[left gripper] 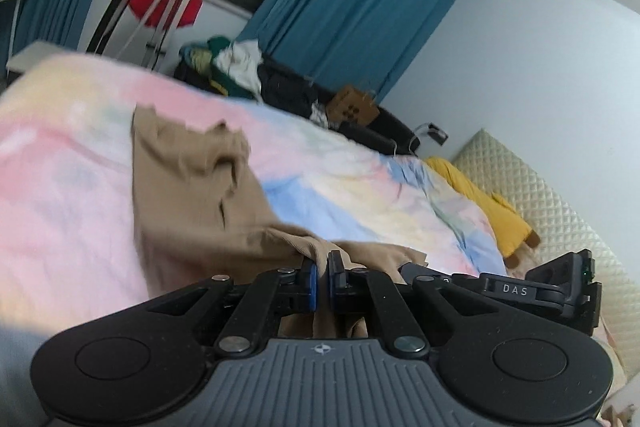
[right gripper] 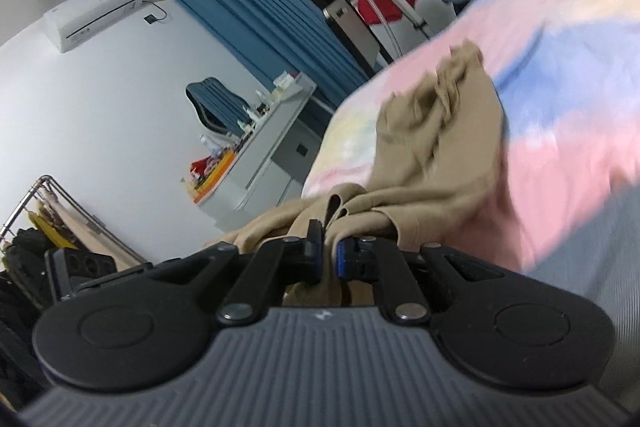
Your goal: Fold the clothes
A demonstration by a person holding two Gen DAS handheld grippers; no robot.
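Note:
A tan garment [left gripper: 192, 195] stretches from the bed's pastel quilt [left gripper: 72, 195] up to both grippers. In the left wrist view my left gripper [left gripper: 322, 263] is shut on a bunched edge of the tan cloth, which passes between its blue pads. The right gripper's body [left gripper: 552, 287] shows at the lower right there. In the right wrist view my right gripper [right gripper: 329, 247] is shut on another bunched edge of the same tan garment [right gripper: 436, 147]. The far end lies crumpled on the quilt [right gripper: 560, 115]. The left gripper's body [right gripper: 80, 267] is at the lower left.
A yellow garment [left gripper: 492, 207] lies by the quilted headboard [left gripper: 540, 195]. A heap of clothes [left gripper: 248, 67] sits past the bed, with blue curtains [left gripper: 360, 7] and a drying rack [left gripper: 160, 7] behind. A white desk [right gripper: 272, 139] and a clothes rail [right gripper: 52, 211] stand at the left.

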